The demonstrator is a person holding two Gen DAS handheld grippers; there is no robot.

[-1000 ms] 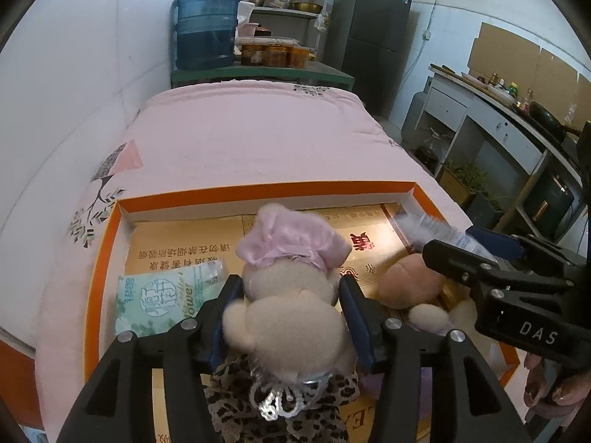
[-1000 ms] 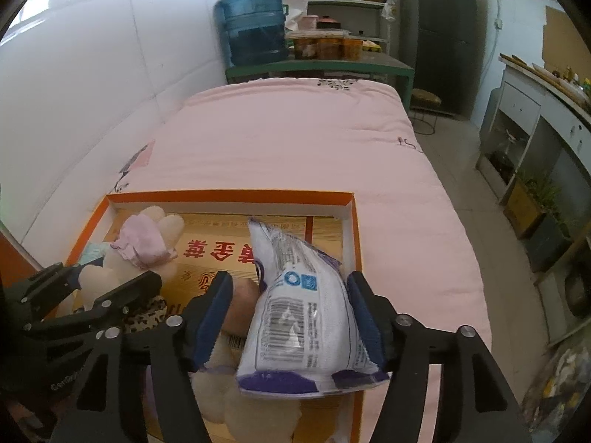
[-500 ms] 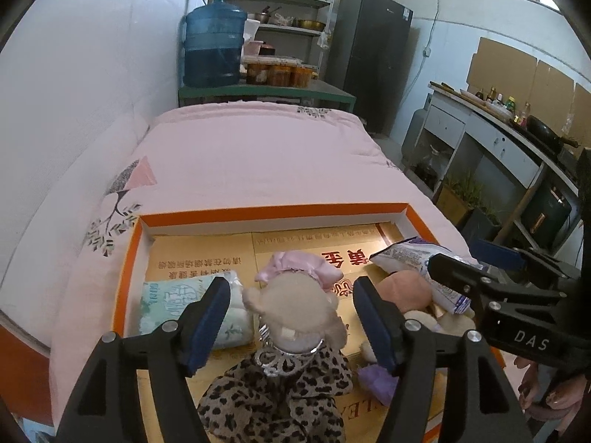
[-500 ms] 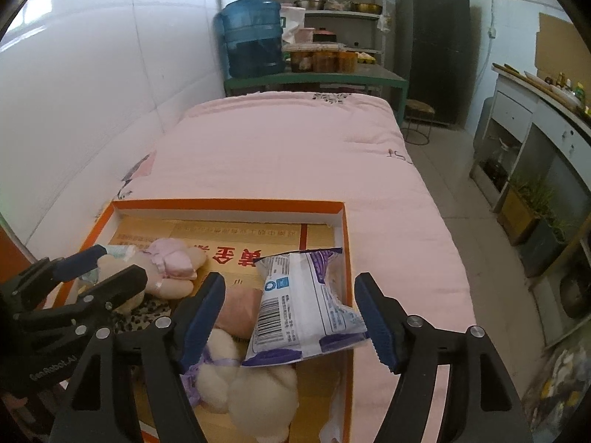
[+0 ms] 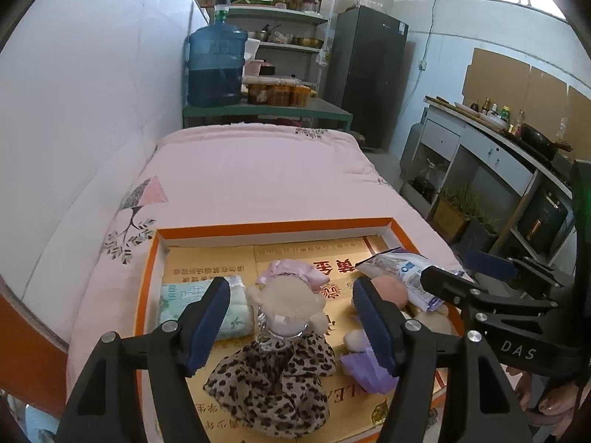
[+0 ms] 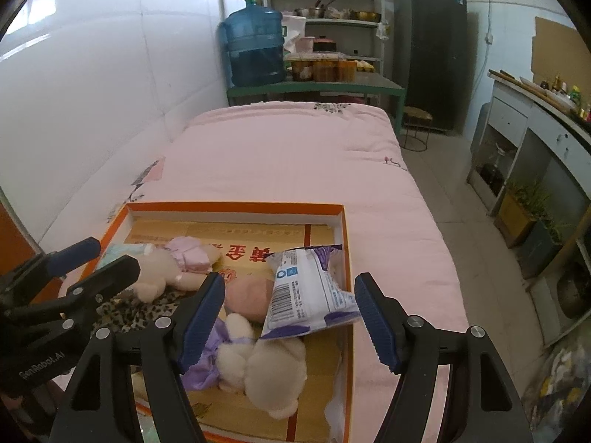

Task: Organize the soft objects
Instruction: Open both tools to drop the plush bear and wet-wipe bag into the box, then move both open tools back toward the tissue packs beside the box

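1. My left claw (image 5: pixel 290 313) is spread wide, holding nothing; ribbed blue pads (image 5: pixel 207 317) sit either side of the plush doll (image 5: pixel 284 306) w/o touching it.
2. Plush doll: beige fuzzy head, frilly pink bonnet, silvery lace collar, leopard-print fabric dress (image 5: pixel 273 384) fanned out flat. It lies on its back in the box, approx. mid-left.
3. My right claw (image 6: pixel 290 313) is also spread wide, nothing pinched. Crinkly white/purple plastic snack bag (image 6: pixel 308 291) lies between and beyond its fingers, barcode up, resting on the other toys near the box's right wall.
4. The box (image 6: pixel 236 208): shallow cardboard tray, orange rim, white inner walls, gold printed bottom w/ red characters. It sits on a pink quilted bed cover (image 6: pixel 288 155).
5. Under the bag: a round peach plush ball (image 6: pixel 245 299) and a cream fluffy bear (image 6: pixel 266 365) w/ lilac cloth (image 6: pixel 205 361), all inside the box, right half.
6. Left end of box: soft tissue pack (image 5: pixel 184 302), pale green/blue wrapper, just beside the doll's head.
7. Bkgd: blue water jug (image 5: pixel 216 68) on a green table beyond the bed.
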